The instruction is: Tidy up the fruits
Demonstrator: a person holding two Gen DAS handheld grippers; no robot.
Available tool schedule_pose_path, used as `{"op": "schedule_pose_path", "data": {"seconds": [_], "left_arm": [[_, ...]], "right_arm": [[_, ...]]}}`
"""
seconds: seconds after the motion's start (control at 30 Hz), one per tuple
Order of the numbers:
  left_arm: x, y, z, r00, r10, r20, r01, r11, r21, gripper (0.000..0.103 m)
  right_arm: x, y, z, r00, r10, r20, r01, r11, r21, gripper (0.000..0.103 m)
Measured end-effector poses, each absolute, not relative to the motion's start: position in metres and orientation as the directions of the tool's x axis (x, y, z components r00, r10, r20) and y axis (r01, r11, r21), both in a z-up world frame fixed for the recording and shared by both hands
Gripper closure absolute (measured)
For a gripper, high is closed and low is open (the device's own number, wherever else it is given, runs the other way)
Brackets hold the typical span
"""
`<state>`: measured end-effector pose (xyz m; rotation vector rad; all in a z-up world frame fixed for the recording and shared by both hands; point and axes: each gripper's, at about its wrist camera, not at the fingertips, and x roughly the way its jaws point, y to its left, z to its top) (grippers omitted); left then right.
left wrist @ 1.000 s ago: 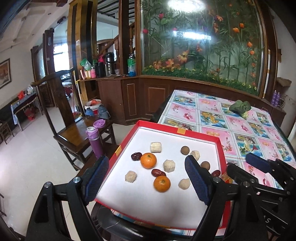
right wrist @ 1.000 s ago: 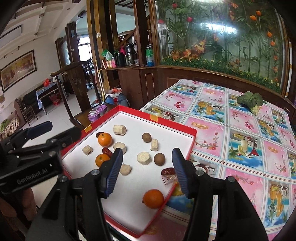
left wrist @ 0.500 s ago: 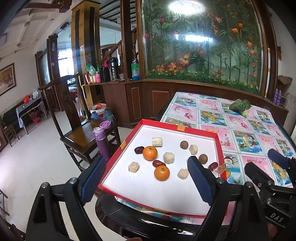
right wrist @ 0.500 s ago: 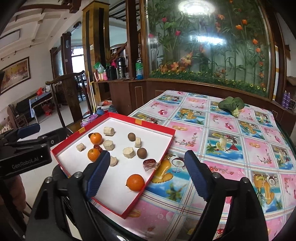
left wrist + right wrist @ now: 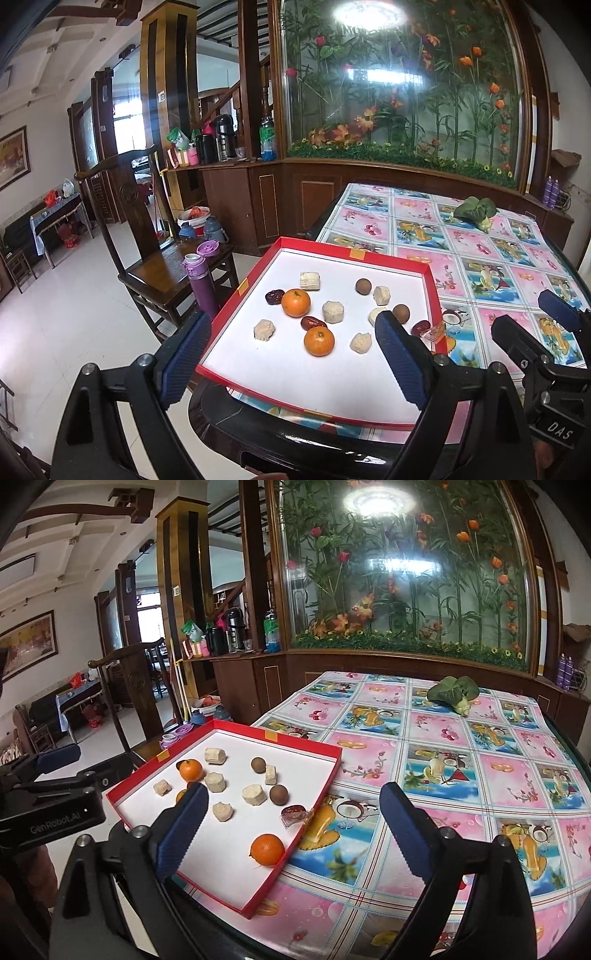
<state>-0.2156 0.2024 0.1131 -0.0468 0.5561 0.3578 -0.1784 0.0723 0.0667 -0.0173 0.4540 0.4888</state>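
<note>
I am holding both hand-held grippers back from the red box (image 5: 430,291) at the near corner of the worktop (image 5: 461,746), lower middle of both frames. The left hand-held gripper (image 5: 291,354) has its fingers spread wide and empty, and so does the right hand-held gripper (image 5: 291,827).

The fruit is lying loose in the box: oranges (image 5: 295,302), one alone near the lower right wall (image 5: 266,849), pale peeled chunks (image 5: 333,312), brown round fruits (image 5: 258,765) and dark red dates (image 5: 313,322), all mixed — no kind gathered apart.

Whether sorting is under way or over, I cannot tell.

For any pick, I am judging that coming straight down with fingers either side of one piece works best, since neighbours are sitting close.

The date's long axis is running left to right across the left frame; the topmost chunk (image 5: 309,280) likewise. The round fruits have none.
</note>
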Motion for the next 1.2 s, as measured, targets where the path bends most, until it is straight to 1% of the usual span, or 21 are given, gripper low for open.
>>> {"op": "schedule_pose_path", "data": {"seconds": [0.4,0.83,1.2], "left_arm": [[-0.216,0.206,0.106,0.764,0.356,-0.537,-0.374,0.924,0.080,0.013],[-0.219,0.211,0.105,0.772,0.337,-0.540,-0.360,0.931,0.065,0.013],[-0.221,0.212,0.103,0.762,0.349,-0.546,-0.376,0.924,0.066,0.013]], "right_arm": [[-0.180,0.081,0.066,0.774,0.464,-0.431,-0.478,0.874,0.083,0.009],[-0.182,0.089,0.066,0.769,0.468,-0.436,-0.491,0.869,0.067,0.009],[-0.182,0.089,0.066,0.769,0.468,-0.435,-0.491,0.869,0.066,0.009]]}}
